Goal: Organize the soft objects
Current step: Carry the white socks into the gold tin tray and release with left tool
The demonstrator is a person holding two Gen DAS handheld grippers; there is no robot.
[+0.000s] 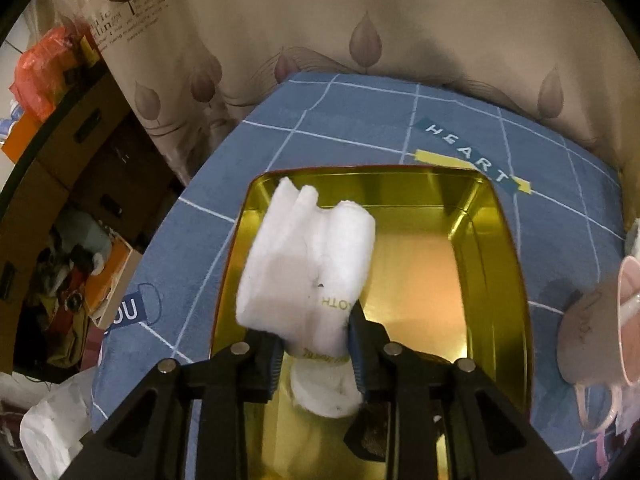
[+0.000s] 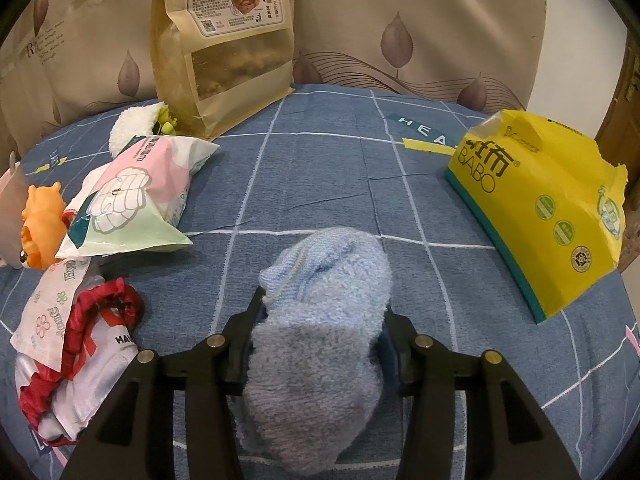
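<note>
My left gripper [image 1: 316, 344] is shut on a rolled white towel [image 1: 304, 256] and holds it over the open gold metal tin [image 1: 496, 264], near the tin's left side. The tin sits on the blue checked cloth [image 1: 360, 120]. My right gripper [image 2: 320, 320] is shut on a rolled light-blue towel [image 2: 320, 320], held above the blue cloth [image 2: 328, 168]. A white fluffy item [image 2: 128, 124] lies at the back left of the right wrist view.
Right wrist view: a tall kraft snack bag [image 2: 224, 48] at the back, a yellow tissue pack [image 2: 548, 208] right, a pink-green wipes pack [image 2: 128, 196], an orange toy [image 2: 40, 224] and a red-white bag [image 2: 80, 344] left. Left wrist view: a pink cup [image 1: 600, 340] right, cardboard boxes [image 1: 80, 152] left.
</note>
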